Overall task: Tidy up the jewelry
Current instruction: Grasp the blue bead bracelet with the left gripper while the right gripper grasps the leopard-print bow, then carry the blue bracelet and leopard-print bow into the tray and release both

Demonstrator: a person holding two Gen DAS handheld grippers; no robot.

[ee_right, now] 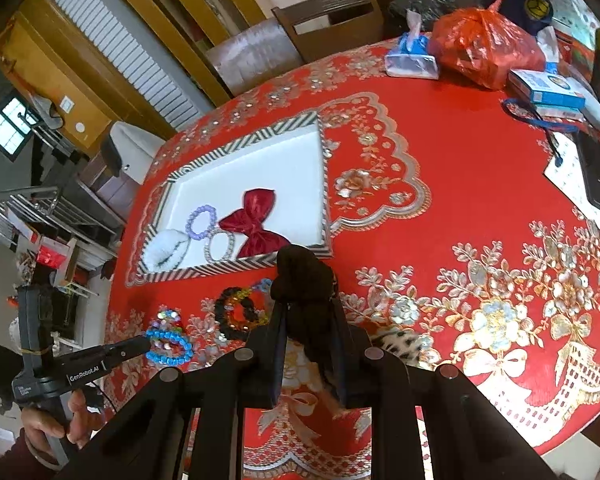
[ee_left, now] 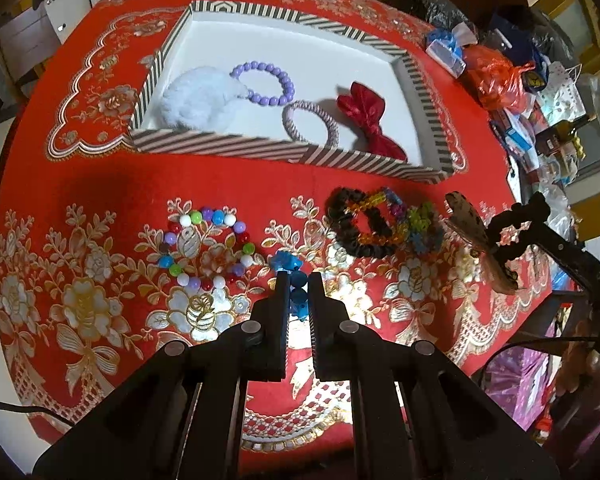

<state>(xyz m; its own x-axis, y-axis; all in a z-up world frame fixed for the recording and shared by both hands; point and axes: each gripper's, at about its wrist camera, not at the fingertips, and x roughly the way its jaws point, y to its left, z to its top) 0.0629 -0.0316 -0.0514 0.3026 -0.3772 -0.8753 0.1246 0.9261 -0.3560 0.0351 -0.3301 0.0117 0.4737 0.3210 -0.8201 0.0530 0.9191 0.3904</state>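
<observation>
Pinching a blue bead bracelet (ee_left: 293, 276), the left tool (ee_left: 299, 280) is pointing steeply down over the table (ee_left: 228, 184), jaws pressed nearly together on the beads; in the right wrist view the bracelet is hanging as a loop off its tip, with a hand (ee_right: 56, 420) gripping the handle below. The right tool (ee_right: 308, 312) is also angling down, clamping a dark hair accessory (ee_right: 300, 276) with a leopard-print part (ee_left: 466, 216) that is sticking up past the fingers. Just beyond the left tool a multicolour bead bracelet (ee_left: 208, 248) is lying on the red floral cloth, and to its right a black-and-orange bracelet (ee_left: 364, 224) is touching a small colourful one (ee_left: 420, 224). Farther out a striped tray (ee_left: 220, 146) is holding a white pompom (ee_left: 200, 100), a purple bead bracelet (ee_left: 264, 80), a pinkish hair tie (ee_left: 312, 120) and a red bow (ee_left: 364, 116). An orange bag (ee_right: 484, 44) and boxes are crowding the far right edge.
</observation>
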